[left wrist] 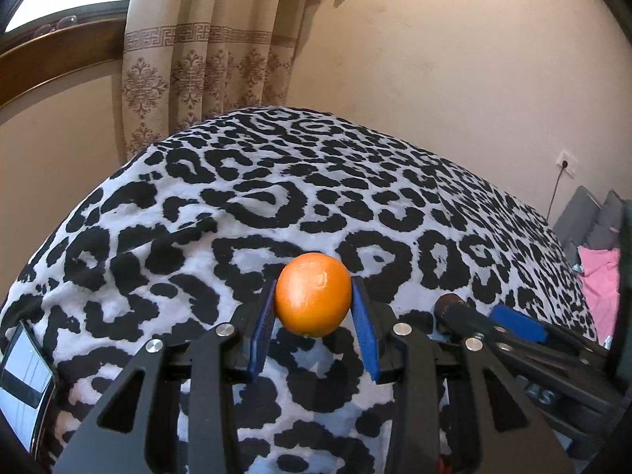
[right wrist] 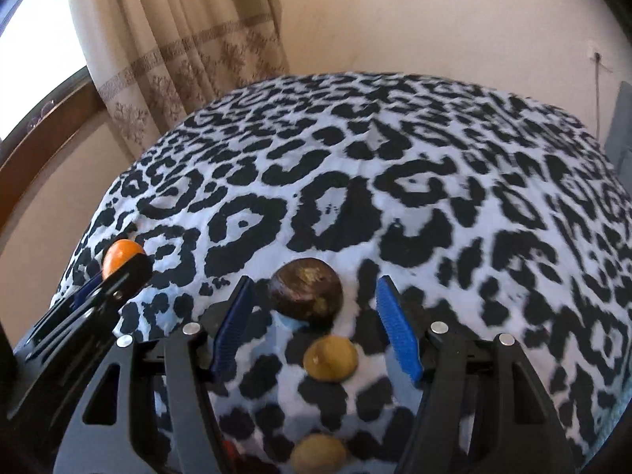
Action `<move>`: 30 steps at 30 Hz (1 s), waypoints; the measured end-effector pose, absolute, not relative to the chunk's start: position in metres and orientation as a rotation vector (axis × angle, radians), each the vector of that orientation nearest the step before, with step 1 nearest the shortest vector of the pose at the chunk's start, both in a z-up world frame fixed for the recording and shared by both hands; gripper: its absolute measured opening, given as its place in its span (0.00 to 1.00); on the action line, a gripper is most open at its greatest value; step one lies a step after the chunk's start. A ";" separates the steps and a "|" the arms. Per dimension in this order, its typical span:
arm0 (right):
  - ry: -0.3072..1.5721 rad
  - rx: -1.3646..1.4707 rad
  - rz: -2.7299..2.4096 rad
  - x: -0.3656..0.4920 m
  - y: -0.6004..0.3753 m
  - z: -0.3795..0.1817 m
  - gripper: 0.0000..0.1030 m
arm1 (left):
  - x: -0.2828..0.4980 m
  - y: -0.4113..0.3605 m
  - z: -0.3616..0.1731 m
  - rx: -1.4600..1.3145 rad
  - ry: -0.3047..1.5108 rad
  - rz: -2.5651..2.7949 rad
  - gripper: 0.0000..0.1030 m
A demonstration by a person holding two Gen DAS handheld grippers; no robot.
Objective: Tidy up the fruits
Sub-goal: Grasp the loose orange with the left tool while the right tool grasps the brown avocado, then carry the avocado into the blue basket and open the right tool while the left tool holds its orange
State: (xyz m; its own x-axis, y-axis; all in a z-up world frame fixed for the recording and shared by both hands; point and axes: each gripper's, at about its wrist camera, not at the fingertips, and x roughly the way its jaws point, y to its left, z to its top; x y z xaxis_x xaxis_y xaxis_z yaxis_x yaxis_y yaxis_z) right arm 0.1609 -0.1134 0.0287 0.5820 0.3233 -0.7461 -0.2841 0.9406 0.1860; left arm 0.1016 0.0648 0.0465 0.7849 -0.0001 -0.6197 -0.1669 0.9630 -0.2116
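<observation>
Left gripper (left wrist: 313,308) has its jaws clamped on an orange (left wrist: 313,294): blue ribbed pads press both flanks, fruit lifted clear of the leopard-print blanket (left wrist: 276,181) on the bed. The orange is round, glossy, evenly bright with a small pale scuff near the top right and fine pitted skin; no stem visible. From the right wrist view the same orange (right wrist: 120,256) shows at far left, half hidden behind the left gripper's black finger. Right gripper (right wrist: 316,316) jaws stand apart, nothing pressed between them. A dark brown round fruit (right wrist: 306,290), dull skin with a rough tan patch on top, lies on the blanket between the blue pads without touching either. Just nearer the camera sits a smaller yellowish-brown fruit (right wrist: 331,357), matte and slightly lumpy, and below that a second similar one (right wrist: 318,454) at the frame's bottom edge, partly cut off. All three sit roughly in a line down the middle of that view. Some motion blur on the right side there. A phone screen (left wrist: 25,383) lies at the blanket's left edge.
</observation>
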 end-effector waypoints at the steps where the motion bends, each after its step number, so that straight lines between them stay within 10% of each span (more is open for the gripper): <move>1: 0.890 0.037 0.362 0.164 -0.110 0.027 0.63 | 0.101 0.065 0.047 -0.263 0.662 0.093 0.36; 12: 0.950 -0.017 0.341 0.183 -0.093 0.017 0.43 | 0.100 0.064 0.048 -0.265 0.657 0.102 0.36; 30: 0.843 0.005 0.297 0.155 -0.108 0.048 0.43 | 0.097 0.058 0.049 -0.254 0.647 0.078 0.36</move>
State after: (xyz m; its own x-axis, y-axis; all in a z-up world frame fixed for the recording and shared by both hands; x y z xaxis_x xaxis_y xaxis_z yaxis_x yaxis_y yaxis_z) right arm 0.1546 -0.1079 0.0476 0.6263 0.2613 -0.7345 -0.2572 0.9587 0.1218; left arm 0.0971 0.0579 0.0491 0.7962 -0.0066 -0.6050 -0.1511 0.9661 -0.2094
